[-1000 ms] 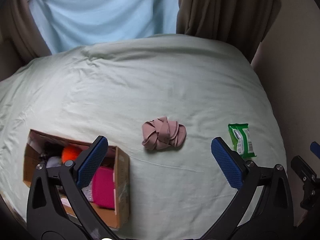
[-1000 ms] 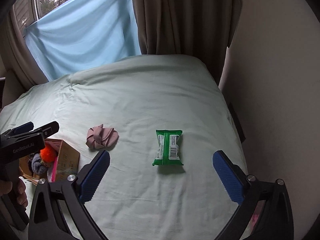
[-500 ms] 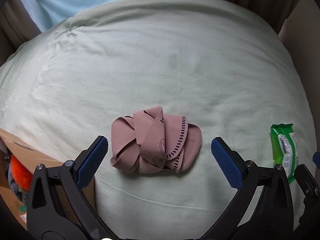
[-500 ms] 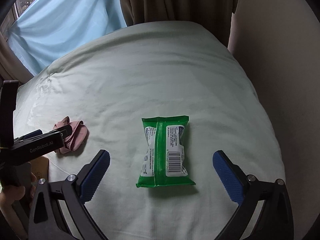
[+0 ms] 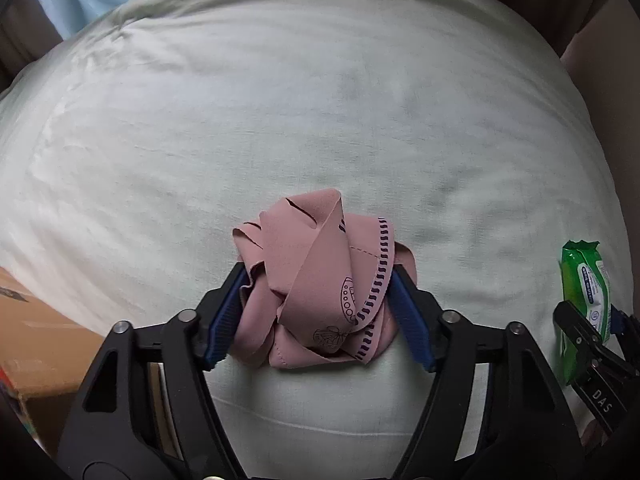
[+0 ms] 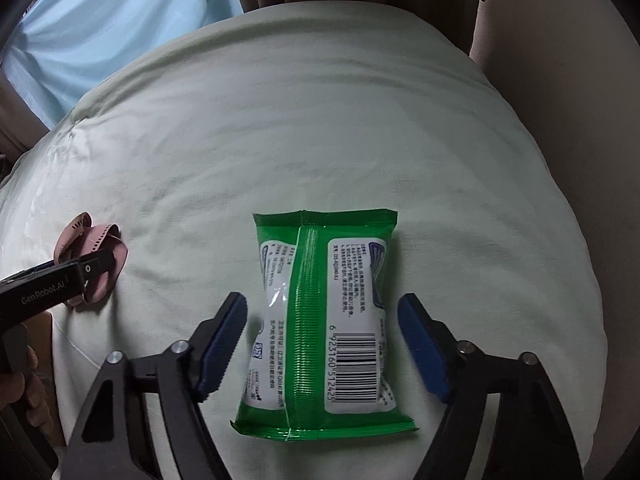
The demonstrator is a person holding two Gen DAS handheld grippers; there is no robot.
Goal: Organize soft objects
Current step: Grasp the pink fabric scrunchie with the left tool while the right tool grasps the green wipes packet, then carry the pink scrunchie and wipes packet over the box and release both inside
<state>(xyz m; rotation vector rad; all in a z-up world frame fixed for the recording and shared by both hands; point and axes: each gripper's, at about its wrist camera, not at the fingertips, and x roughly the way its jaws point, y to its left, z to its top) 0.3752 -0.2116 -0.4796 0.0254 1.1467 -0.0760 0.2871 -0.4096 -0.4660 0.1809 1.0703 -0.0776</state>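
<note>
The left gripper [image 5: 316, 312] clamps its blue pads against both sides of the crumpled dusty-pink cloth [image 5: 320, 288] near the pale green bedsheet's [image 5: 280, 120] front edge. The right gripper [image 6: 322, 352] straddles the green plastic wipes packet [image 6: 324, 320], jaws parted, beside the sheet's right edge.

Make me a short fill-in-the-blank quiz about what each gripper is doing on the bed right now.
1. The left gripper is closed on the bunched ____ cloth.
2. The right gripper straddles a ____ wipes pack lying on the bed sheet.
3. The pack's barcode faces ____.
4. Left of the left gripper stands a ____ box.

Missing words: pink; green; up; cardboard
</note>
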